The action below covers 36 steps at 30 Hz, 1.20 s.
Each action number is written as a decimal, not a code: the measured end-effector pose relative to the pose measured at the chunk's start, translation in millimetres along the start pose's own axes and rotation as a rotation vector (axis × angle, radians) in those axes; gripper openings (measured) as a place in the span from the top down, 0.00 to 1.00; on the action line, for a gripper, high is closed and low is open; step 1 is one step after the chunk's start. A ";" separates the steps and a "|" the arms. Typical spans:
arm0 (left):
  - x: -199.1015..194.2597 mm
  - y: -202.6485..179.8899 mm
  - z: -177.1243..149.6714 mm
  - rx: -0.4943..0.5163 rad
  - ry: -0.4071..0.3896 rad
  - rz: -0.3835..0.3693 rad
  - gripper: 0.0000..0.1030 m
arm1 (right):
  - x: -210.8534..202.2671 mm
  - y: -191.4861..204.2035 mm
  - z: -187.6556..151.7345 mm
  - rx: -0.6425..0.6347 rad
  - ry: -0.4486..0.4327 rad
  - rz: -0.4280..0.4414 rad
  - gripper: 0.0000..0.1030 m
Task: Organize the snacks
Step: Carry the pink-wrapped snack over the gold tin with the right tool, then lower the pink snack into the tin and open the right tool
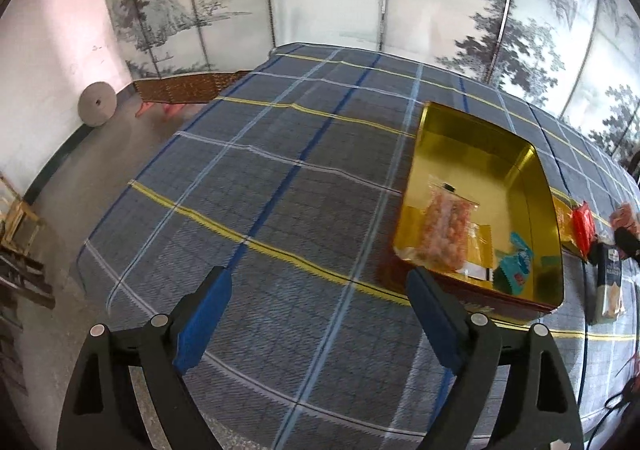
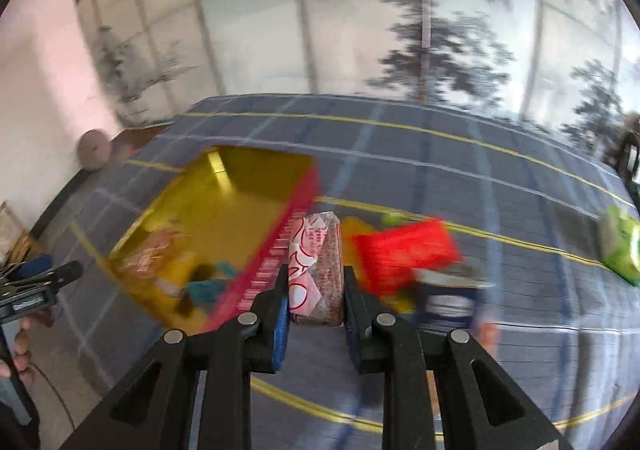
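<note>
Right tool (image 2: 316,286) pinches a snack bar (image 2: 318,270) beside the gold tin (image 2: 224,209) — left tool (image 1: 320,290) spread, empty.

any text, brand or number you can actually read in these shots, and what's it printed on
None can be read as words.
Snack bar in the right gripper: red print on white wrapper, too blurred.
Red wall of the gold tin: pale lettering, smeared by motion.
Dark packet beside the tin: small label, too small.
Clear bag of orange snacks in the tin: black tag, unreadable.
Red packet: nothing legible.
</note>
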<state>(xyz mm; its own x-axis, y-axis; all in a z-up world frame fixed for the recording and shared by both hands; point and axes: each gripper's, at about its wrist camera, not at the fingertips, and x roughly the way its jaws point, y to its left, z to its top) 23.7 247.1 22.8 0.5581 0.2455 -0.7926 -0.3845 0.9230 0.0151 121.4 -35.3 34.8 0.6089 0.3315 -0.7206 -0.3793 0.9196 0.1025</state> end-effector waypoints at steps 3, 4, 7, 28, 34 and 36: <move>-1.8 10.5 -1.9 -0.020 0.000 0.011 0.15 | 10.4 28.4 1.2 -0.036 0.017 0.048 0.78; -1.9 12.5 -2.2 -0.024 0.000 0.014 0.15 | 14.0 35.8 2.5 -0.046 0.023 0.065 0.78; -2.6 20.2 -4.0 -0.039 0.002 0.019 0.15 | 23.3 55.1 3.7 -0.078 0.040 0.089 0.78; -1.2 56.1 -10.4 -0.107 0.029 0.059 0.15 | 69.6 102.3 -1.7 -0.191 0.126 0.098 0.78; 0.7 55.9 -10.6 -0.105 0.033 0.051 0.15 | 76.1 107.8 -5.0 -0.201 0.138 0.098 0.78; 2.2 55.6 -11.7 -0.103 0.036 0.048 0.15 | 77.3 107.9 -5.3 -0.201 0.140 0.096 0.78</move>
<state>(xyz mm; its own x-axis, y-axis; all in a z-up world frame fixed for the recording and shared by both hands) -5.0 295.4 14.7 0.5111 0.2761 -0.8140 -0.4849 0.8745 -0.0079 123.9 88.5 -13.5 0.4664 0.3701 -0.8034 -0.5704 0.8201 0.0466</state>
